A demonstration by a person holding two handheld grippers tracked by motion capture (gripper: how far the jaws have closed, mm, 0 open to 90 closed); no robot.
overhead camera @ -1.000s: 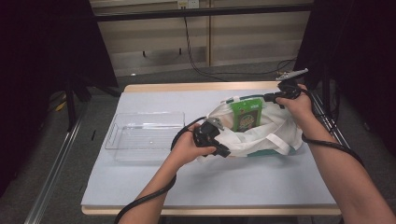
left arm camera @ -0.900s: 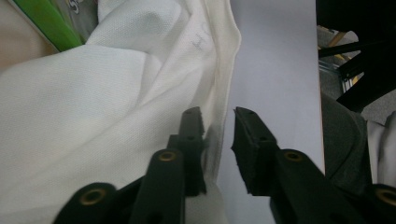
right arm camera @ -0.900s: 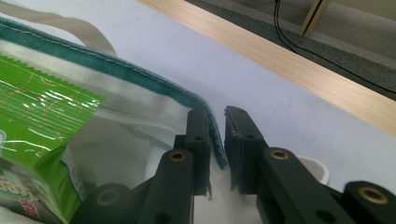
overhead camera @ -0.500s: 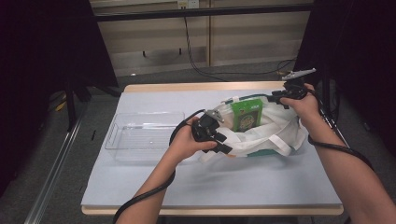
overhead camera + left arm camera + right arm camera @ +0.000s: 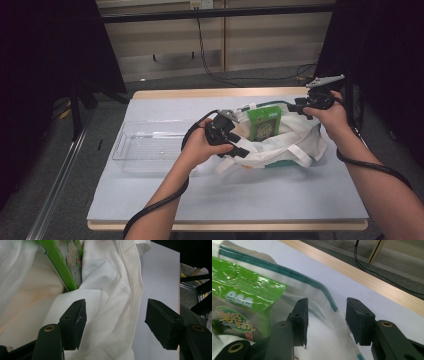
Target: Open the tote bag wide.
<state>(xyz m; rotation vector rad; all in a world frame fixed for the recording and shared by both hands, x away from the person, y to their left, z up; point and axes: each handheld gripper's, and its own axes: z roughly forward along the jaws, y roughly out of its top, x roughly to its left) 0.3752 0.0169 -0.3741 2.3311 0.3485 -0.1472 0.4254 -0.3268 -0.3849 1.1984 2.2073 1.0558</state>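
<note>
Sitting at the middle-right of the pale counter (image 5: 165, 200), a white cloth bag (image 5: 300, 145) slumps open with a green snack packet (image 5: 265, 125) standing in its mouth, while a clear plastic tray (image 5: 150, 147) waits at the bag's nine o'clock. The left tongs (image 5: 240, 150) hover at the bag's near-left rim and the right tongs (image 5: 300, 107) at its two o'clock edge; both pairs have just been opening, and each now stands apart with cloth lying loosely between the pads, nothing pinched. With neither rim held, the soft fabric will likely sag back over the packet and close the mouth. A reach for the packet could then snag a fold of cloth instead, dragging the whole bag, and the glossy packet might tip flat inside.
</note>
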